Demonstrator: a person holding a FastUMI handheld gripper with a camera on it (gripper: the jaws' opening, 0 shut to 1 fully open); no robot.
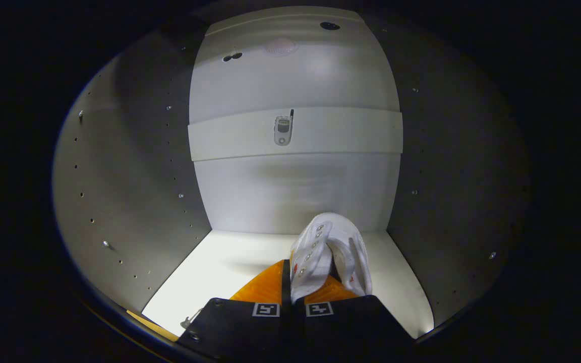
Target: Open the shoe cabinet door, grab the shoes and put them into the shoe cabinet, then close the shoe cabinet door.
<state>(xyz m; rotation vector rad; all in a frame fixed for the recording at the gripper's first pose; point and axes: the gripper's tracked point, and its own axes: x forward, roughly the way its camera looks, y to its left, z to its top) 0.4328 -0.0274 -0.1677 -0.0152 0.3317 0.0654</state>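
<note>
I am looking into the open shoe cabinet, a white box with grey side walls and a pale back panel. A white shoe with a row of metal eyelets hangs just ahead of me, pinched at its upper edge between my orange fingers. My gripper is shut on the shoe, held a little above the cabinet's white floor. The shoe's toe points toward the back wall. Its sole is hidden from me.
A white cross rail runs across the back panel at mid height, with a small grey device fixed on it. Rows of shelf-pin holes dot both side walls. Bare floor lies left of the shoe.
</note>
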